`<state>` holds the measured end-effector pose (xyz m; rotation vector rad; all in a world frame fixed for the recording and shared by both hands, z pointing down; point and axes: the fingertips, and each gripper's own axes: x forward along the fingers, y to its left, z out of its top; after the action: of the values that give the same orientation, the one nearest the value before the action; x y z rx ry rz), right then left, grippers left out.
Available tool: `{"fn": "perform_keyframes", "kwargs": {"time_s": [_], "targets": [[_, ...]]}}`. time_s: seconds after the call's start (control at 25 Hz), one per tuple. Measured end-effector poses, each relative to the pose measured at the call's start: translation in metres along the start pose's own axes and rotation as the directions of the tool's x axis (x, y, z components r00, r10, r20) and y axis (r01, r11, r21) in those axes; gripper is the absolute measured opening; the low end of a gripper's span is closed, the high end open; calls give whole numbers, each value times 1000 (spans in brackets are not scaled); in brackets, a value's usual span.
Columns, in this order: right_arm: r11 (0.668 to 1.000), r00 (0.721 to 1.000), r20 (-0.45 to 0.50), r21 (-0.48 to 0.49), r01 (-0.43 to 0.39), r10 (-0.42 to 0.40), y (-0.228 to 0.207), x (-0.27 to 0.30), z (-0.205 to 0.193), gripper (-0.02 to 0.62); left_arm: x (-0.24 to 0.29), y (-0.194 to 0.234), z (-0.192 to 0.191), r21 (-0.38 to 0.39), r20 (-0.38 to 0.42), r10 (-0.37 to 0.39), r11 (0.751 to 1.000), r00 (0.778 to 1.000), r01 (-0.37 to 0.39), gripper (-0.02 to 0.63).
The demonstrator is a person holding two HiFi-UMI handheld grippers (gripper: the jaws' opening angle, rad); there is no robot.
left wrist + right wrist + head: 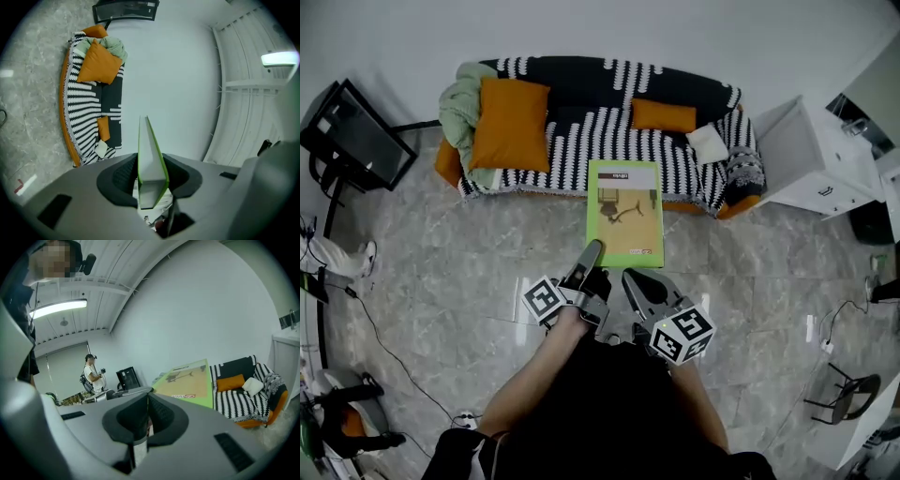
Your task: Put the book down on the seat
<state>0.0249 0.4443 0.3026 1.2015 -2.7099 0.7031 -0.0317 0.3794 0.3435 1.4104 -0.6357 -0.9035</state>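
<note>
So the left gripper [592, 251] had its jaws clamped on the green book [625, 211], grabbing it at the near left corner. In the left gripper view [151, 173] you could see the book [150, 154] edge-on, pinched right between the two pads. It was held out flat, cover up, in front of the striped sofa [581, 159], not down on the seat yet. From the head view its far edge overlapped the front edge of the seat, about mid-sofa.

The right gripper [630, 277] sat just beside the left one, close to the book's near edge, but I couldn't tell if it was touching. Its own view [147, 416] showed the jaws closed together with nothing between them, and the book's cover [187, 380] floating just past them.

On the sofa there was a big orange cushion [508, 122] leaning on a pale green blanket [457, 112] at the left end, a small orange cushion [663, 115] toward the right, and a white pillow [708, 143] next to it. A white cabinet [811, 159] stood right of the sofa and a black screen [352, 136] off to the left, all on a grey marble floor [469, 244]. Another person [91, 373] stood way in the back of the right gripper view
</note>
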Motion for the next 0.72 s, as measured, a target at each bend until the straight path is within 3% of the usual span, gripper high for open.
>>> {"fn": "perform_keyframes", "kwargs": {"time_s": [0.4,0.72], "targets": [[999,1000,-5,-24,30,-30,-11,72,25,17,33,1,61,28,-42,12,1000,999,-11,150],[999,998,-27,4,51,-50,-20,95,25,17,51,14,77,24,-85,64,998,994,-62,150]]}}
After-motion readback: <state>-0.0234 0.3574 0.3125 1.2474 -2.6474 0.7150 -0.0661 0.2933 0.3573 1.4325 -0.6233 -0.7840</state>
